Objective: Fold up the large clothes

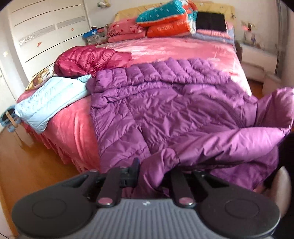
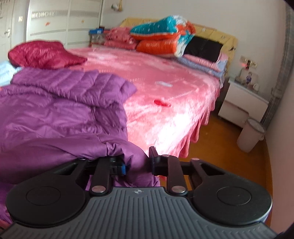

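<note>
A large purple quilted down jacket (image 1: 165,103) lies spread across the near half of a pink bed (image 1: 174,47). My left gripper (image 1: 152,171) is shut on a bunched fold at the jacket's near hem, and purple cloth covers its right finger. In the right wrist view the same purple jacket (image 2: 55,103) fills the left side. My right gripper (image 2: 136,161) is shut on a lump of its near edge, with cloth bulging between the black fingers (image 2: 153,158).
A dark red down jacket (image 1: 88,58) and a light blue one (image 1: 47,99) lie at the bed's left side. Folded quilts and pillows (image 1: 165,16) are stacked at the headboard. A white nightstand (image 2: 240,103) and a bin (image 2: 251,134) stand on the wooden floor at right. White wardrobe doors (image 1: 42,33) stand at left.
</note>
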A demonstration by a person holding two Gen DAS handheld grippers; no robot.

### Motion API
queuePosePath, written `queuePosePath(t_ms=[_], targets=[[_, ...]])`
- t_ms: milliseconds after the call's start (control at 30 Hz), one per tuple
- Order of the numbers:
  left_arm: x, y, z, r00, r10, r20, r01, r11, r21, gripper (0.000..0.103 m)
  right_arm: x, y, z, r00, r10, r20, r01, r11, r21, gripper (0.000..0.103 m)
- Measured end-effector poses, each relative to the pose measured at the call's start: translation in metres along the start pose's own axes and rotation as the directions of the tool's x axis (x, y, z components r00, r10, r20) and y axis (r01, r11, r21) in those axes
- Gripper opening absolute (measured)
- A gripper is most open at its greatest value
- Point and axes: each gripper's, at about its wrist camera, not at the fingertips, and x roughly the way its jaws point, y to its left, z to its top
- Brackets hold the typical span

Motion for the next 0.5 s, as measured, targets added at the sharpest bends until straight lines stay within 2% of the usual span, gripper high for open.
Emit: queuePosePath(t_ms=[200, 367, 500], targets=[[-0.039, 0.011, 0.012, 0.995, 0.005, 0.098, -0.001, 0.999, -0.042, 0.011, -0.056, -0.003, 0.010, 0.988, -0.039, 0.152, 0.035, 0.999, 0.029, 0.019], [-0.075, 0.020, 0.028, 0.980, 0.035, 0.195, -0.026, 0.999, -0.046, 0.011, -0.105, 0.002, 0.033, 0.954, -0.045, 0.295, 0.041, 0.999, 0.019, 0.018], [-0.091, 0.030, 0.033, 0.973, 0.057, 0.222, -0.056, 0.998, -0.013, 0.011, -0.137, 0.013, 0.048, 0.930, -0.046, 0.365, 0.065, 0.997, -0.041, 0.018]])
